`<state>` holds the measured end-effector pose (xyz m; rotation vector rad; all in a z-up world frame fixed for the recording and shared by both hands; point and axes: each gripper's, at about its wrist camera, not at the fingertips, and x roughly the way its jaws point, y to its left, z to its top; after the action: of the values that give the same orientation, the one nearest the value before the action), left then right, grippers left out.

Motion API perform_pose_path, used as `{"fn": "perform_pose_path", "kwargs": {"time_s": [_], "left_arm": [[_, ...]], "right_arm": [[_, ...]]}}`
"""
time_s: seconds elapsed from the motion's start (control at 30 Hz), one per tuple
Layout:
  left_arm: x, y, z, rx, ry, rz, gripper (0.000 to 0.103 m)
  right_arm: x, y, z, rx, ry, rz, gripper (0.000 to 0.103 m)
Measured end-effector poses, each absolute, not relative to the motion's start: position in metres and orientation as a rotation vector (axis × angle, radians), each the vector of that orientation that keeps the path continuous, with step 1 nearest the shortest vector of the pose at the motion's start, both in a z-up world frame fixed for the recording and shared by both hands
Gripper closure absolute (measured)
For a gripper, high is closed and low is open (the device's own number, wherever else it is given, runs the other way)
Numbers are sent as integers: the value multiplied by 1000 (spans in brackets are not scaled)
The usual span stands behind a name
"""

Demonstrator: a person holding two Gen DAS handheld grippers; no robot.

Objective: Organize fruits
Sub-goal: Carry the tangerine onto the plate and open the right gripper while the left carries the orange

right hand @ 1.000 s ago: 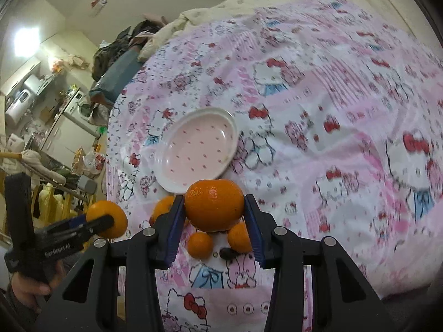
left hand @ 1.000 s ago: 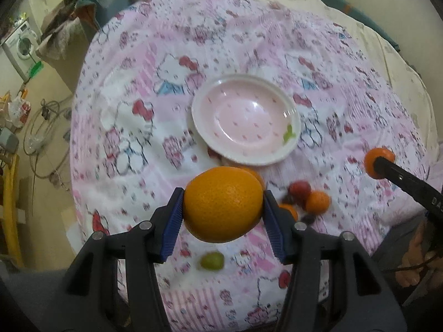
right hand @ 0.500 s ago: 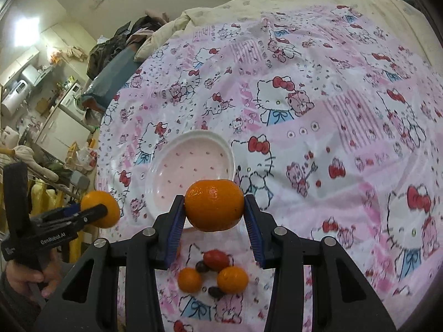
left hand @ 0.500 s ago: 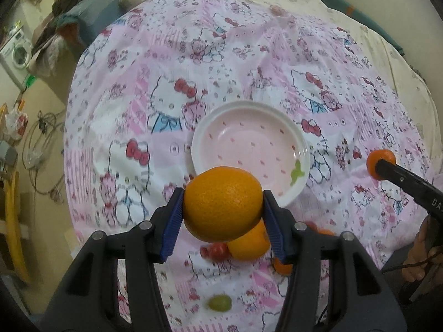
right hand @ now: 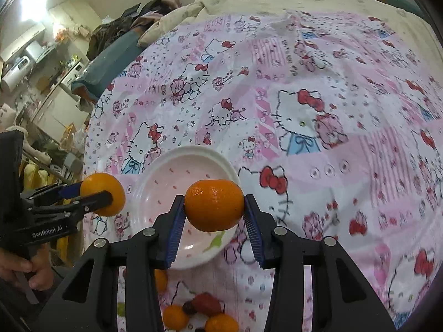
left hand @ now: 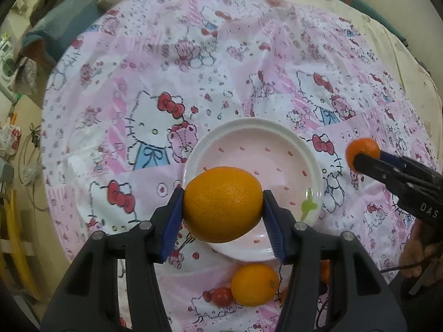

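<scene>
Now my left gripper (left hand: pixel 223 204) clamps large orange (left hand: pixel 223 204) over plate (left hand: pixel 277 138) near rim; my right gripper (right hand: pixel 213 206) clamps mandarin (right hand: pixel 213 205) above plate; loose fruits (left hand: pixel 254 285) beside plate.

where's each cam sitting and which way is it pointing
Left wrist: sits on the left gripper, looking down its fingers over the large orange onto the plate; the right gripper and a hand show at right.
Right wrist: sits on the right gripper, facing its mandarin and the plate; the left gripper and a hand show at left.
Shared: plate, patterned cloth, both fruits.
</scene>
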<state>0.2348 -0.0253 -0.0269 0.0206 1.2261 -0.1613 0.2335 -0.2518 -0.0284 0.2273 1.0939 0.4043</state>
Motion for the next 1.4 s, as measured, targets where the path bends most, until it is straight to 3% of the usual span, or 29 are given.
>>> {"fn": "perform_pose_path", "kwargs": {"time_s": [0.47, 1.0, 1.17, 1.4], "left_arm": [[263, -8, -61, -15, 1290, -127, 52], [263, 2, -67, -36, 1304, -113, 52], [263, 1, -67, -40, 1302, -111, 52], [267, -2, -70, -63, 1290, -117, 52]], "right_arm": [[282, -212, -90, 180, 1196, 503, 59], [289, -177, -122, 83, 1224, 546, 57], [287, -178, -121, 112, 1221, 569, 33], [282, -208, -95, 196, 1138, 544, 31]]}}
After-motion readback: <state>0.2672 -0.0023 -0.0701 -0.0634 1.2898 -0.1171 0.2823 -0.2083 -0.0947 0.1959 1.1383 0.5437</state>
